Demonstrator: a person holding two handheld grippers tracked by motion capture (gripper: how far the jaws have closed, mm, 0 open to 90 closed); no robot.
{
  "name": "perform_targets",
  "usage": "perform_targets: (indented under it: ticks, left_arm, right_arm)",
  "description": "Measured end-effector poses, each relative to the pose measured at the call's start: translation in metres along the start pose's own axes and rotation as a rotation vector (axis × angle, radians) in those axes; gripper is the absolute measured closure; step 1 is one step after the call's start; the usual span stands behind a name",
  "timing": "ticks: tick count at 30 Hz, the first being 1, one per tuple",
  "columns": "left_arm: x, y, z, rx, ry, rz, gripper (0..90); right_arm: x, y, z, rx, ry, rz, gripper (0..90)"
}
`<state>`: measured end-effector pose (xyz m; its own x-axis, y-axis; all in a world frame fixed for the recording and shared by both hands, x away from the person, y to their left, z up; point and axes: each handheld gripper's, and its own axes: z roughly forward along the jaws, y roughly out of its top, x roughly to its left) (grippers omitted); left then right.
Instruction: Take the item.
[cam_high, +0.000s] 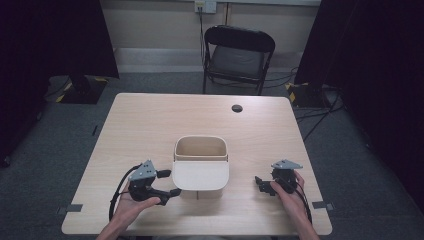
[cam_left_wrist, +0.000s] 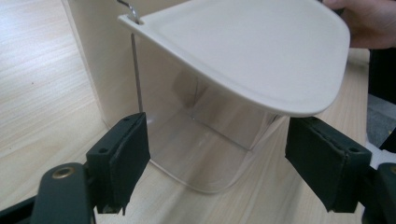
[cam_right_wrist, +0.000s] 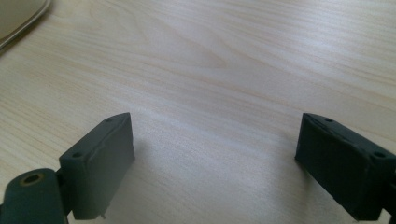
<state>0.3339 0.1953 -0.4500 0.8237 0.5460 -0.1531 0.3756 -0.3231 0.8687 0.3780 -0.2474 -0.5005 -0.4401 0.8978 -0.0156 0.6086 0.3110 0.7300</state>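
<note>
A cream box-shaped bin (cam_high: 201, 148) stands in the middle of the wooden table (cam_high: 145, 120), its flat lid (cam_high: 200, 175) hanging out level over the near side. To the left of the lid my left gripper (cam_high: 171, 183) points at the bin with its jaws apart. In the left gripper view the lid (cam_left_wrist: 252, 51) spreads above the left gripper (cam_left_wrist: 217, 158), and the bin's pale wall (cam_left_wrist: 205, 140) sits beyond the pads, which do not touch it. A thin metal rod (cam_left_wrist: 136, 70) hangs from the lid's corner. My right gripper (cam_high: 259, 185) rests open to the right of the bin; its jaws (cam_right_wrist: 215, 158) frame bare wood.
A black folding chair (cam_high: 237, 55) stands beyond the table's far edge. A dark round cable hole (cam_high: 237, 108) sits near the far right of the tabletop. Cables run over the grey floor at the right. The lid's edge (cam_right_wrist: 18, 18) shows in a corner of the right gripper view.
</note>
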Motion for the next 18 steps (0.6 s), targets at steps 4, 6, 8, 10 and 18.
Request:
perform_targets:
  ticks: [4,6,8,10,18]
  left_arm:
    - [0.0014,0.0012,-0.0032,-0.013,-0.008,-0.008,21.4]
    - [0.0013,0.0012,-0.0035,-0.010,-0.002,-0.001,21.4]
    - [0.0011,0.0014,-0.0034,-0.015,-0.003,-0.002,21.4]
    - [0.0011,0.0015,-0.0034,-0.015,-0.004,-0.004,21.4]
    - [-0.0007,0.0033,-0.0025,-0.013,-0.012,-0.001,21.6]
  right_arm:
    - [0.0000,0.0000,0.0000,0.000,0.000,0.000,10.8]
    - [0.0000,0.0000,0.0000,0.000,0.001,0.000,10.8]
    - [0.0000,0.0000,0.0000,0.000,0.000,0.000,10.8]
    - [-0.0001,0.0000,0.0000,0.000,0.001,0.000,10.8]
    - [0.0000,0.0000,0.0000,0.000,0.000,0.000,10.8]
